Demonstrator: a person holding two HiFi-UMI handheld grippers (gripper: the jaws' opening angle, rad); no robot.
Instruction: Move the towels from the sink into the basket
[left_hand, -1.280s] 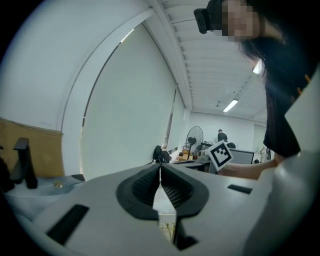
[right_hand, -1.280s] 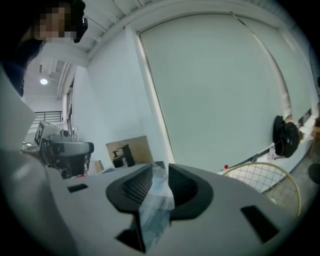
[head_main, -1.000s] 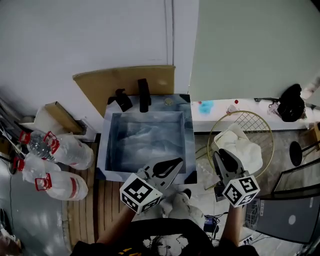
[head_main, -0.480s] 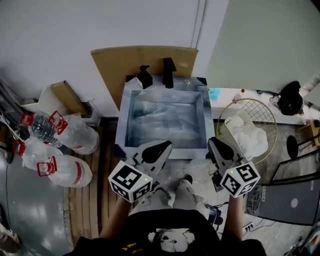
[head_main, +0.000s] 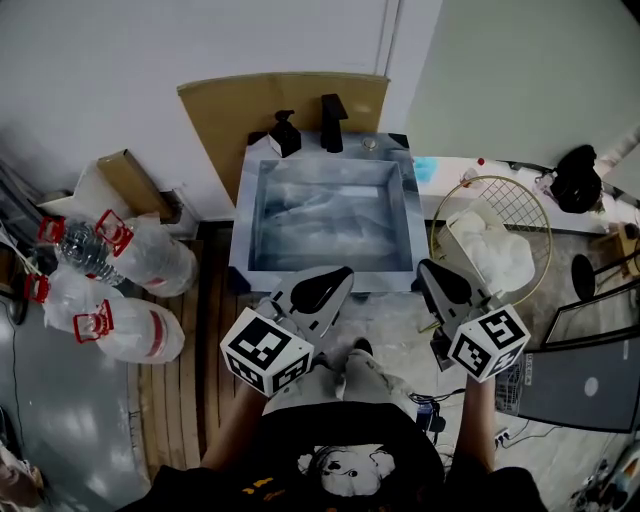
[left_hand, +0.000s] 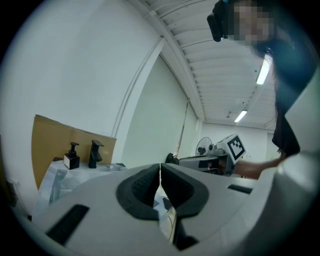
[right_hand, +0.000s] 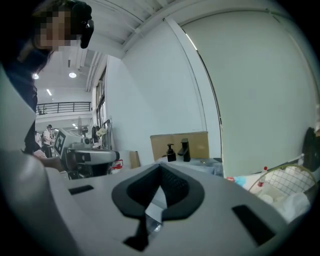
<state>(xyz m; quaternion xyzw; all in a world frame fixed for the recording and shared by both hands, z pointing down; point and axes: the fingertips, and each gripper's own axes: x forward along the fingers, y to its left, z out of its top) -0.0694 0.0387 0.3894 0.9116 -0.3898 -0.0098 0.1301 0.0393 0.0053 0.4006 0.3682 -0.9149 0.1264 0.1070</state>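
Towels (head_main: 497, 258) in wire basket (head_main: 520, 205), sink (head_main: 241, 235) beside it, left gripper (head_main: 338, 280) and right gripper (head_main: 426, 270) both closed, empty.

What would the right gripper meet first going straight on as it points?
Probably the front right corner of the grey square sink, just ahead of the right gripper; if it clears that rim, the black faucet behind. Height is unclear.

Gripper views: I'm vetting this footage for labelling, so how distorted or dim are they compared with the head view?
Left gripper view: strong fisheye, black round vignette, the ceiling strip light blown out. Right gripper view: same vignette; the gold wire basket bends and softens at the edge. Head view: dim, bluish, but the square grey sink is sharp.
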